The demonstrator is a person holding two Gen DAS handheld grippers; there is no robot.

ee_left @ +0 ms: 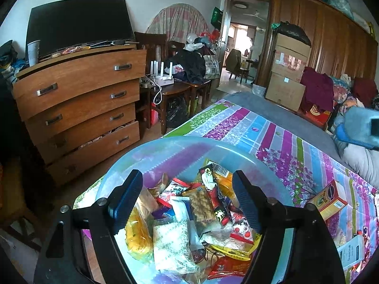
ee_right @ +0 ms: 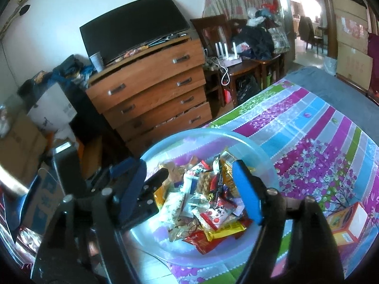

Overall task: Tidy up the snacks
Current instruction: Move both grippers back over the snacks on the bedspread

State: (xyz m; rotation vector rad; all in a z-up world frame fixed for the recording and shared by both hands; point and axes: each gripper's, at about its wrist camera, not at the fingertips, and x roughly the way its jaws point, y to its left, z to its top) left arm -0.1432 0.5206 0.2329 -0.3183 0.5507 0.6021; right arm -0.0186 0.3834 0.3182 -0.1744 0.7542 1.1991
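over the bed [ee_left: 272, 127], both my grippers spread apart, gripping nothing: left gripper [ee_left: 189, 203], right gripper [ee_right: 189, 189]. snacks [ee_right: 203, 203] heaped in the clear bowl [ee_right: 213, 133]; box [ee_left: 330, 200] beside it.

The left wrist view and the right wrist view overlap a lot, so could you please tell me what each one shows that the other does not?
Only the left wrist view shows the wooden wardrobe, the heap of clothes beyond the bed, and a white booklet beside the yellow box.

Only the right wrist view shows the stacked cardboard boxes on the floor left of the dresser.

Both show the clear bowl of snack packets, the yellow box, the dresser, the television, and an open gripper over the snacks.
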